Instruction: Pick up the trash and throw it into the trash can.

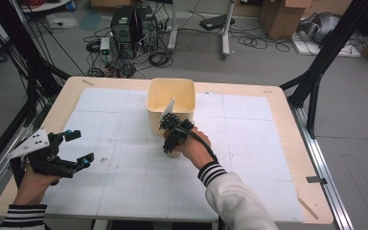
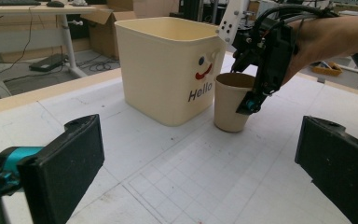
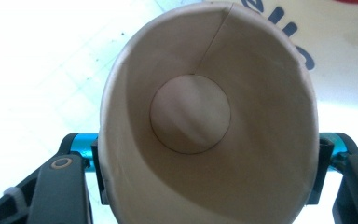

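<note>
Paper cup (image 2: 231, 102): light, thin-walled, crushable; grip sidewall gently. Right tool (image 2: 256, 93) clamps cup, mid-worktop, beside bin (image 2: 168, 65). Left tool (image 1: 74, 148) wide, empty

A cream plastic square-mouthed tub (image 1: 170, 101) stands at the far middle of the white gridded mat (image 1: 249, 158) on the pale wooden table (image 1: 287, 120). Just in front of it, the right gripper (image 1: 171, 143) points down over a small tan cup (image 1: 173, 153), hiding most of it. The left gripper (image 1: 79, 147) hovers near the table's left edge, jaws spread apart, gripping nothing.
</note>
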